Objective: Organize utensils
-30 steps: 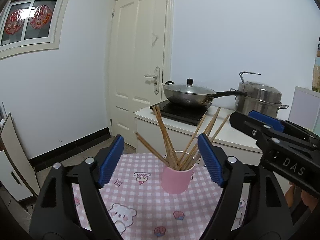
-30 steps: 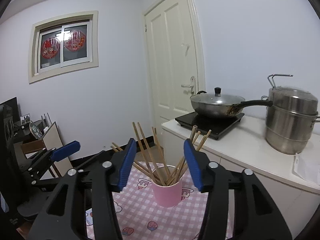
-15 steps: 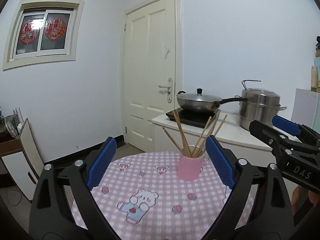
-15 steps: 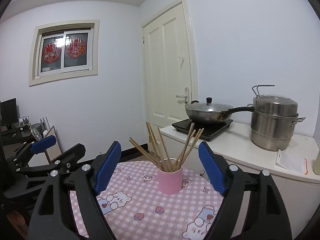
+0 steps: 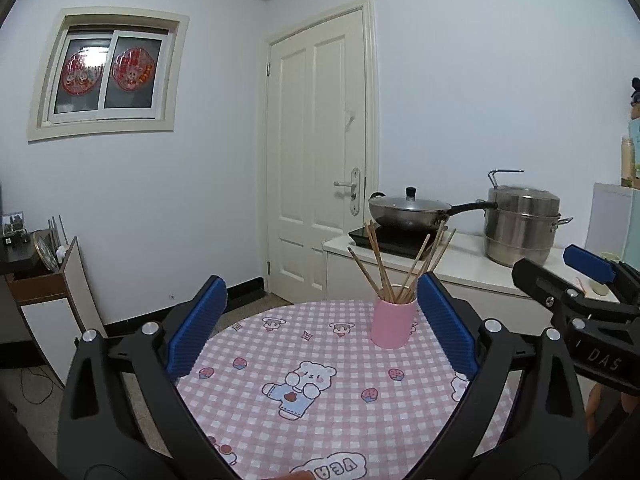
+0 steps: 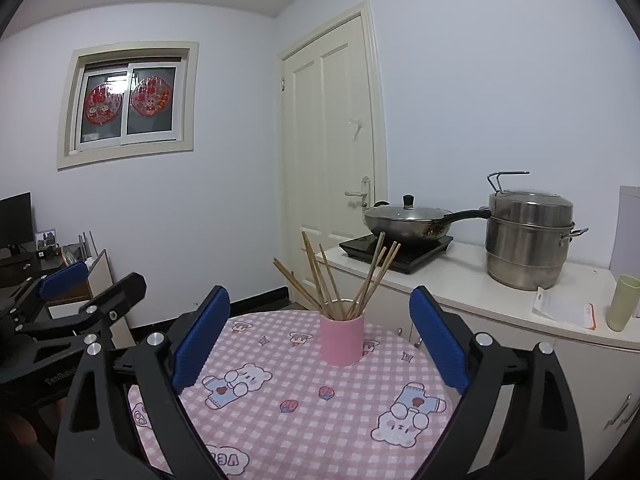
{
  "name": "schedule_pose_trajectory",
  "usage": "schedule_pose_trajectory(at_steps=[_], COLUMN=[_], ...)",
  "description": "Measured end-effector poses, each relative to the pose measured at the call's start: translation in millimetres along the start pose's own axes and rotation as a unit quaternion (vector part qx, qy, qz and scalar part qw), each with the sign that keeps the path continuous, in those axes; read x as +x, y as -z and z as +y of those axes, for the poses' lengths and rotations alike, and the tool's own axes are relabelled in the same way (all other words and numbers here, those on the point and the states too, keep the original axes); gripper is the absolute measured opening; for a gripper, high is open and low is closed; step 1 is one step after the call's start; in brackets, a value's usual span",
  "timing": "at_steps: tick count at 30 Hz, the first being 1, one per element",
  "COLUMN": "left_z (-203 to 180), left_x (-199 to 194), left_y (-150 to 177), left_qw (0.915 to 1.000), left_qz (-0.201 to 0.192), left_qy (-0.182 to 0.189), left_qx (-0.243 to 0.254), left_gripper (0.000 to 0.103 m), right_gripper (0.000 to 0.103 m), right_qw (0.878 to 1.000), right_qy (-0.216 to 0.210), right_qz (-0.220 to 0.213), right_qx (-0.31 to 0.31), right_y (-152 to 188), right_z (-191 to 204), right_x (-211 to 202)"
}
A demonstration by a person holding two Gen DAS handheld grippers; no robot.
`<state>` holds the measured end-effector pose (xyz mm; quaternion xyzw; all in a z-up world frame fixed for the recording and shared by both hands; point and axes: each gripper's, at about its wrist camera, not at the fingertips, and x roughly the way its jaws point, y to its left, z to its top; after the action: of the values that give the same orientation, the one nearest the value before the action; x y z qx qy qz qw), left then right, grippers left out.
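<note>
A pink cup (image 5: pixel 392 322) (image 6: pixel 342 340) stands upright at the far side of a round table with a pink checked cloth (image 5: pixel 320 396) (image 6: pixel 304 408). Several wooden chopsticks (image 5: pixel 386 264) (image 6: pixel 344 280) fan out of it. My left gripper (image 5: pixel 320 324) hangs well short of the cup, its blue-padded jaws still opening, nothing between them. My right gripper (image 6: pixel 320 338) is likewise back from the cup, jaws opening and empty. Each gripper shows at the edge of the other's view, the right gripper (image 5: pixel 568 280) and the left gripper (image 6: pixel 80 288).
Behind the table a white counter (image 6: pixel 460 284) carries a black induction hob with a lidded wok (image 6: pixel 408 220), a steel steamer pot (image 6: pixel 528 240), a paper slip and a green cup (image 6: pixel 620 302). A cream door (image 5: pixel 320 160) and a low cabinet (image 5: pixel 44 304) stand beyond.
Both grippers have pulled back from the cup, which now looks smaller and farther off. Their jaws have spread wider. The cup and chopsticks have stayed in place on the table.
</note>
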<state>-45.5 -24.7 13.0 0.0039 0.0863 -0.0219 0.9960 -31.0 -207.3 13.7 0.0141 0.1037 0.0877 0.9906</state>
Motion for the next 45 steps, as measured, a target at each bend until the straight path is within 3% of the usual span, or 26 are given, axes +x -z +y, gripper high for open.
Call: schedule_pose_trajectory(at_steps=[25, 45], left_z=[11.5, 16.2], left_x=[-38.2, -34.6], left_y=[-6.4, -7.7], left_qw=[0.9986, 0.9987], left_qz=[-0.049, -0.048], left_qy=[-0.019, -0.017], left_qx=[0.008, 0.003], left_gripper=[0.097, 0.097], right_gripper=[0.094, 0.095], right_qw=[0.999, 0.999], right_qy=[0.0, 0.0], right_qz=[-0.038, -0.051], right_qx=[-0.015, -0.018], right_y=[-6.1, -11.6], right_z=[19.4, 23.6], right_x=[-33.9, -34.7])
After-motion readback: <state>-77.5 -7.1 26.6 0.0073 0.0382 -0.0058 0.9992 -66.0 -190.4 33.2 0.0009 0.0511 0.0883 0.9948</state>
